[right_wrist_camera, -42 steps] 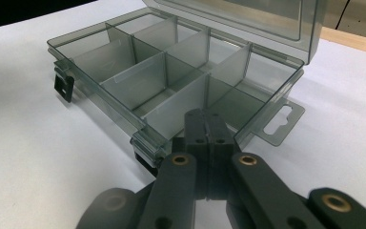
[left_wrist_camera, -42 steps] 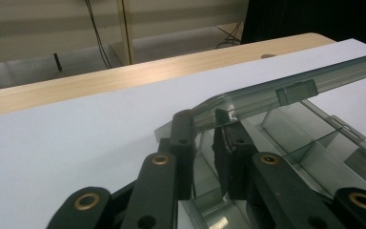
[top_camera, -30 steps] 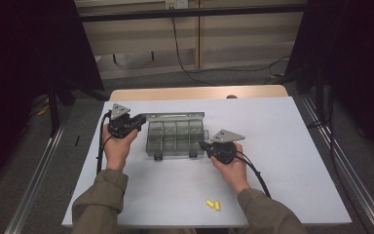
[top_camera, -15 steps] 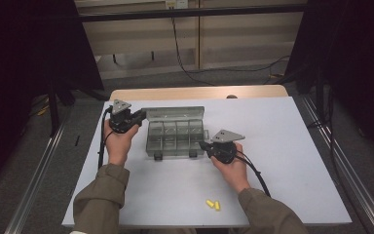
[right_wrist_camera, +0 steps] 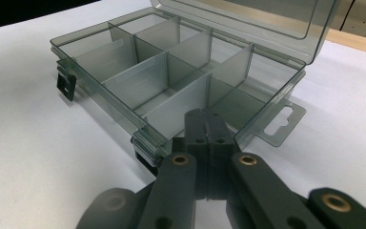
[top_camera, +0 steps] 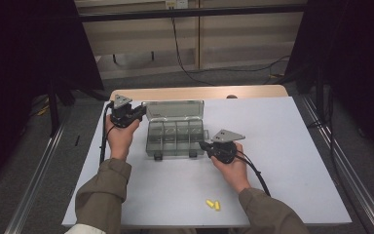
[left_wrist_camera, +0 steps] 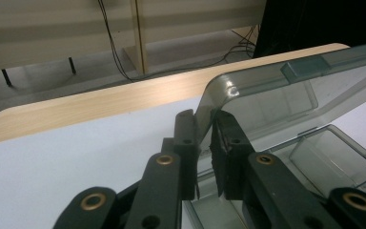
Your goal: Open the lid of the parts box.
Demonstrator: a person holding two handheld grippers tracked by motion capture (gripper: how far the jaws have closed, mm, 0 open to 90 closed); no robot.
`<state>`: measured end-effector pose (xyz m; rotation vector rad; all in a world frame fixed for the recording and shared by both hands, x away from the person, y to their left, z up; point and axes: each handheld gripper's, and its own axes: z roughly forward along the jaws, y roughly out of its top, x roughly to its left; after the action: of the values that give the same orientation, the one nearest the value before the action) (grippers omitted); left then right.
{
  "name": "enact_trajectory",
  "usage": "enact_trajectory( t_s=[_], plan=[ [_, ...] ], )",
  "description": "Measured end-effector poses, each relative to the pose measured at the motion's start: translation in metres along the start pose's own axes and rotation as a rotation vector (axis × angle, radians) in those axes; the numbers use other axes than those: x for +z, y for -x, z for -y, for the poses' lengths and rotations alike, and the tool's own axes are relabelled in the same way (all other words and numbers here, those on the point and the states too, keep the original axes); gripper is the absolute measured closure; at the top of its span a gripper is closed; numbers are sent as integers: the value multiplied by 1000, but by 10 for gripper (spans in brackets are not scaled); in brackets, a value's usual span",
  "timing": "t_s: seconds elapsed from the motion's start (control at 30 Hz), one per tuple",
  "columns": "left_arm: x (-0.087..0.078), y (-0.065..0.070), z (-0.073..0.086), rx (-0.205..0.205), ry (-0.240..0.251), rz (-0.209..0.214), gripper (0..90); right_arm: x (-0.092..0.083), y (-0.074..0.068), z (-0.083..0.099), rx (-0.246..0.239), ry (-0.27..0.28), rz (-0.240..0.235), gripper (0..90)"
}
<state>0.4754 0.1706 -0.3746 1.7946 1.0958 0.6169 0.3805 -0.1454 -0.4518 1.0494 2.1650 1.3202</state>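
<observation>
Left gripper (top_camera: 139, 113) has swung the lid (left_wrist_camera: 286, 90) up since a second ago, fingers (left_wrist_camera: 187, 138) pinching its corner edge. The compartment box (top_camera: 176, 138) sits mid-table (top_camera: 282, 146); right gripper (top_camera: 203, 145), fingers (right_wrist_camera: 205, 125) pressed together, braces against its right end wall.

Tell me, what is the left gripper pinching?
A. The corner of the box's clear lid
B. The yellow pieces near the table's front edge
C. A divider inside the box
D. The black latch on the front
A: in the left gripper view the left gripper has its jaws closed on the rounded corner of the raised lid of the compartment box.
</observation>
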Motion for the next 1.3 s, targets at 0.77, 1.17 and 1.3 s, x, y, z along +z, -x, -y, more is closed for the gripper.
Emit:
enact_trajectory(
  t_s=[0.77, 1.17, 1.3],
  plan=[
    [17, -4, -5, -28, 10, -42, 860, 0, 1, 0, -3, -1, -7, 900],
    [27, -7, -7, -36, 15, -54, 865, 0, 2, 0, -2, -2, -10, 900],
    [30, -8, -8, -35, 17, -60, 866, 0, 2, 0, -2, -2, -10, 900]
  ],
)
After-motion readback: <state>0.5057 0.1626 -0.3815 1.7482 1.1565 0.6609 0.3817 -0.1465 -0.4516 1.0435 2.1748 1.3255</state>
